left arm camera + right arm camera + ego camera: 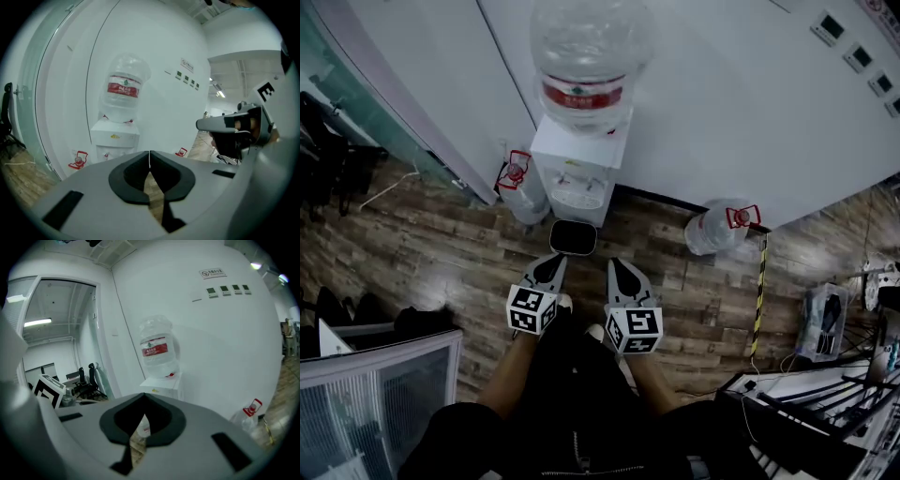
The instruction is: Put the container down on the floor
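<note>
The left gripper [551,264] and the right gripper [621,268] are side by side, both with jaws closed together and nothing between them. The dark container [573,237] sits on the wooden floor [441,244], just before the water dispenser [579,164].

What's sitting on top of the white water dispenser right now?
A large clear water bottle with a red label stands neck-down on the dispenser. Its mouth is hidden inside the dispenser's top.
</note>
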`<state>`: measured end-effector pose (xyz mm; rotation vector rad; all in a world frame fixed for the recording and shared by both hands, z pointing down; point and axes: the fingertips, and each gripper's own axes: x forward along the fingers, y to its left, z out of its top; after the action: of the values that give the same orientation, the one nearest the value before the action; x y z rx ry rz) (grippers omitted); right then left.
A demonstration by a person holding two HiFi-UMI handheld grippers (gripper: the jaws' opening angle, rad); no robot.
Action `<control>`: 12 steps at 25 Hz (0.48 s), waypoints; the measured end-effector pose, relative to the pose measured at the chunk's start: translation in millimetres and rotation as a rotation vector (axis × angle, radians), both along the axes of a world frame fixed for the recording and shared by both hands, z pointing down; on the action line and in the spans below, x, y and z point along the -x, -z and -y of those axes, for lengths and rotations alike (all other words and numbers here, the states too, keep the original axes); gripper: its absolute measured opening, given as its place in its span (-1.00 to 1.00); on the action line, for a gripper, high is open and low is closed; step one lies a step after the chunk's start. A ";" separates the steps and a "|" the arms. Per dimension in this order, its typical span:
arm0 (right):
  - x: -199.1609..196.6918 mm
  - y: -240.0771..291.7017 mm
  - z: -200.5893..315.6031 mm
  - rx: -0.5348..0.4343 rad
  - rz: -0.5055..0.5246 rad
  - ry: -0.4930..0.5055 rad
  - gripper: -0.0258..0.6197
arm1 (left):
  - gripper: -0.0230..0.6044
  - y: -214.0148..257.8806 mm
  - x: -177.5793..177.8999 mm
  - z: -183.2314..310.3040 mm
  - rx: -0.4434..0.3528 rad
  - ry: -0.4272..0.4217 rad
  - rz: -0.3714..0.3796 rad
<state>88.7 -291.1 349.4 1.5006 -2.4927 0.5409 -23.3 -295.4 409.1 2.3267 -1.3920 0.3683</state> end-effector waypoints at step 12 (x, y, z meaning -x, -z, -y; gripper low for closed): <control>28.8 18.2 -95.8 -0.065 -0.003 -0.065 -0.89 | -0.87 34.1 13.1 -74.6 -0.096 -0.076 -0.005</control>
<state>59.9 -195.2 331.2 1.6092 -2.4895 0.4724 -36.3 -220.9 375.0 2.4610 -1.3495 0.3239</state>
